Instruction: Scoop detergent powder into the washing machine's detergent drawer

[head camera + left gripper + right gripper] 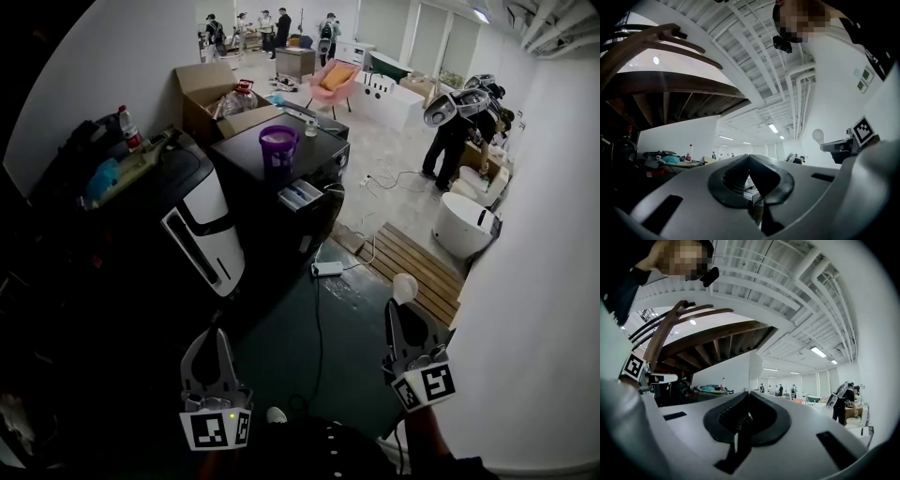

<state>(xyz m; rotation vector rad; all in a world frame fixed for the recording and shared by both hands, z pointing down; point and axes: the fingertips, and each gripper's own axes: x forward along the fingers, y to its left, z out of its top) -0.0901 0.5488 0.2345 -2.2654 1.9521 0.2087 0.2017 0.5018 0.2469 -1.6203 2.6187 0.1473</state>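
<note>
In the head view a black washing machine (251,157) stands several steps ahead, its white detergent drawer (301,195) pulled open at the front. A purple tub (278,142) with pale powder in it sits on the machine's top. My left gripper (220,336) is low at the left, jaws shut with nothing between them; its pads (740,176) meet in the left gripper view. My right gripper (401,307) is low at the right, shut on the handle of a white scoop (404,287) whose round bowl sticks up past the tips. Both grippers are far from the machine.
A black-and-white appliance (202,230) stands left of the washer, with a cluttered shelf behind it. A cardboard box (208,89) is behind the machine. A power strip (327,269) and cables lie on the floor beside a wooden pallet (412,262). A person (457,127) bends over at the right.
</note>
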